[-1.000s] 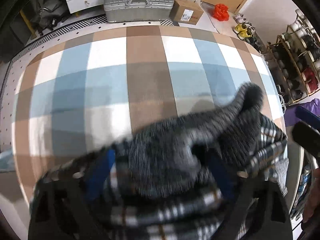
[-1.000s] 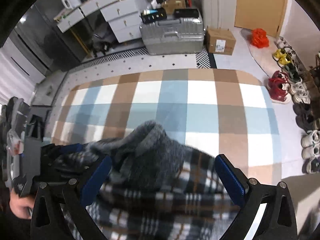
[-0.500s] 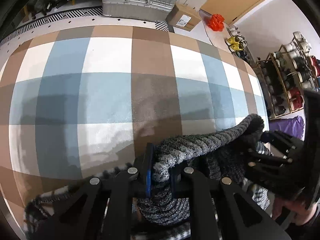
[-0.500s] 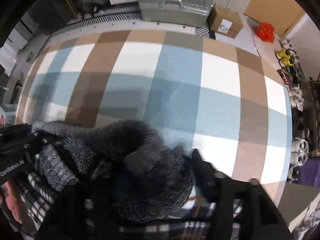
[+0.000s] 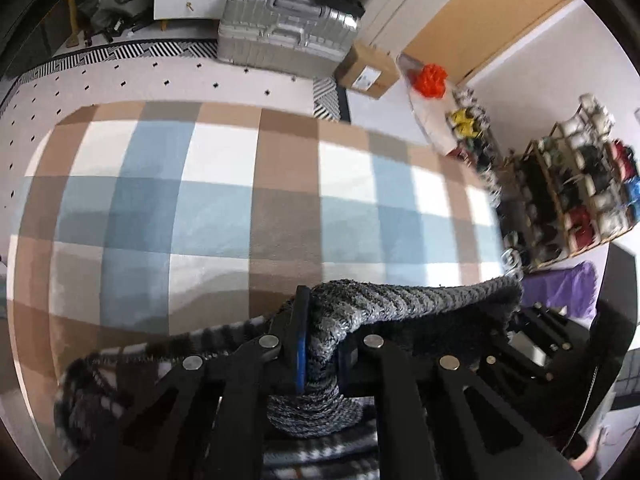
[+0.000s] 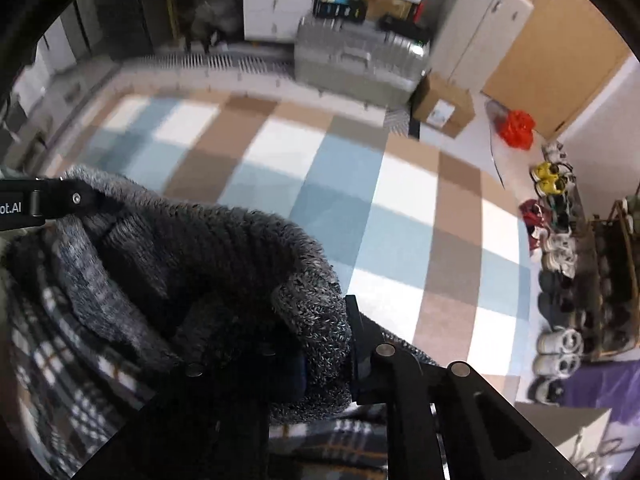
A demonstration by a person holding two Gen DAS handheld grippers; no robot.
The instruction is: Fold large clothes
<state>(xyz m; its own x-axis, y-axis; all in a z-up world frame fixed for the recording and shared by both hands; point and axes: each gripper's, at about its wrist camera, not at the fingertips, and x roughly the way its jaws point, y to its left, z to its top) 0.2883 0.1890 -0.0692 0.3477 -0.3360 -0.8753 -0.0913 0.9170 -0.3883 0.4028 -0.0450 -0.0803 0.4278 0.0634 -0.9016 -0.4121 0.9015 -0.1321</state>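
**Both grippers pinching the knit collar above the checked rug**

Right wrist view is showing the only legible writing: white letters "ot.AI" on the black body of the left gripper (image 6: 52, 204), cut off by the frame edge at far left. A label on the cardboard box (image 6: 442, 110) is too small to read.

The garment (image 6: 168, 264) is a plaid jacket in dark blue, white and brown checks with a thick grey marled knit collar and lining. It is hanging bunched beneath both tools, above the blue, brown and white checked rug (image 6: 360, 208).

The right gripper (image 6: 324, 360) is squeezing a fold of the knit collar, its fingers drawn together on the wool, the blue pad mostly buried in it.

In the left wrist view, the left gripper (image 5: 320, 344) is likewise clamping a rolled ridge of grey knit, fingers (image 5: 298, 328) pressed tight against it. The collar edge is stretching rightwards to the right gripper (image 5: 532, 340). Plaid cloth is drooping below left. A silver suitcase (image 5: 280, 40) is standing beyond the rug.
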